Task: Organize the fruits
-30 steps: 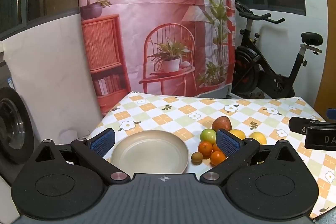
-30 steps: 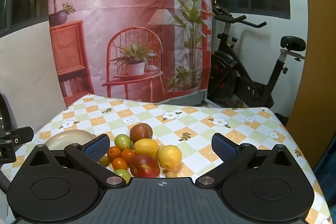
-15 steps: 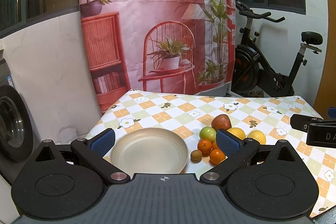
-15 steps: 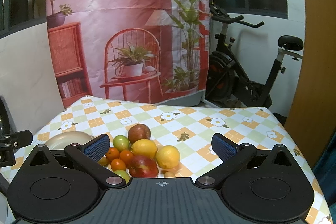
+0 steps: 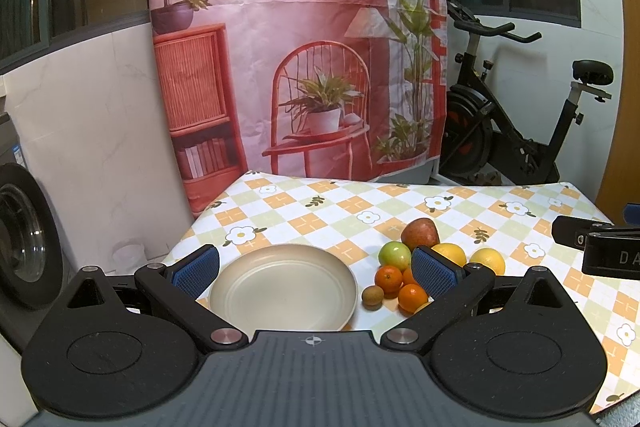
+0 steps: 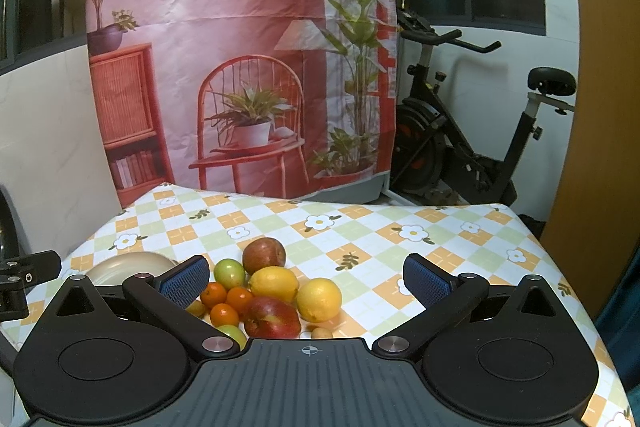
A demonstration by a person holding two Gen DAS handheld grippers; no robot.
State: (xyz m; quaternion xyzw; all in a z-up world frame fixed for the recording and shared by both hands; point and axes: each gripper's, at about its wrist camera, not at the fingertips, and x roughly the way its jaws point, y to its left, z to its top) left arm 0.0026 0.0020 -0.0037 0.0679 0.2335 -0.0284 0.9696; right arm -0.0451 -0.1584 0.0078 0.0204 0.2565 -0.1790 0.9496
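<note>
Both views have crept nearer the desk; both jaws gape wide, empty; fruits heaped between the right jaws, plate between the left; round, firm, slippery, so grip one across its middle.

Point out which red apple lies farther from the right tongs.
The darker red apple at the pile's far edge, behind the lemon; the other, red-yellow apple sits nearest the camera.

A home room: a black exercise bike stands by white walls, a front-loading washing machine sits left, and a checked floral tablecloth covers the table.
</note>
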